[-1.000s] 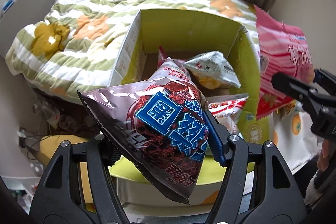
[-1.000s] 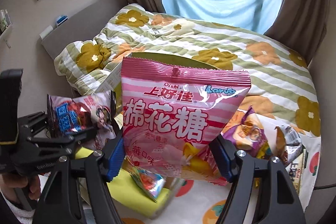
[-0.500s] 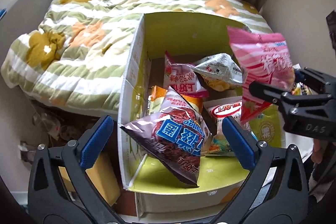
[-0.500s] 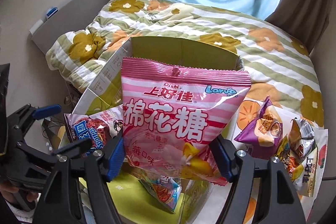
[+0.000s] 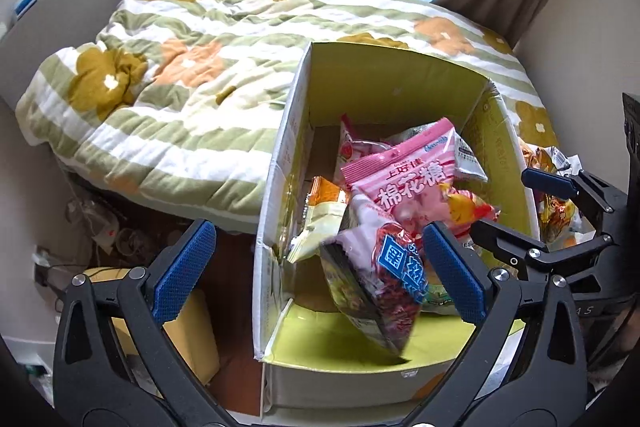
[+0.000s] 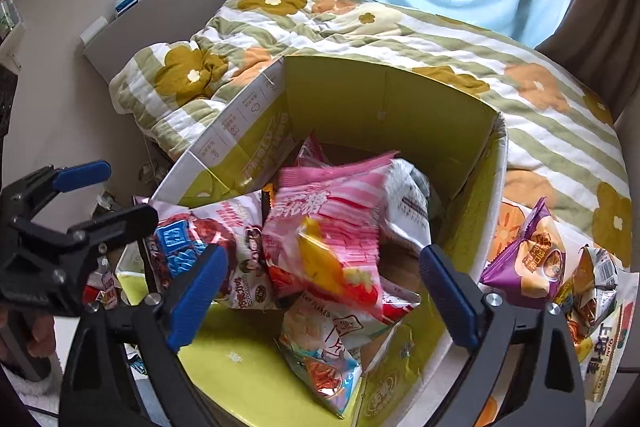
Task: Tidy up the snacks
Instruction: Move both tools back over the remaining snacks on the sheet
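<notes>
One cardboard box (image 6: 384, 99), two claws — left (image 5: 316, 271), right (image 6: 320, 291) — and one flowered quilt (image 5: 168, 99).

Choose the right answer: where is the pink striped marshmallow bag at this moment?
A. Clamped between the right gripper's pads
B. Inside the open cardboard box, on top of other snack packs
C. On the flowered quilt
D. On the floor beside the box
B: the pink striped marshmallow bag lies inside the cardboard box on other packs, and the right gripper above it stands open, its pads touching nothing.
</notes>
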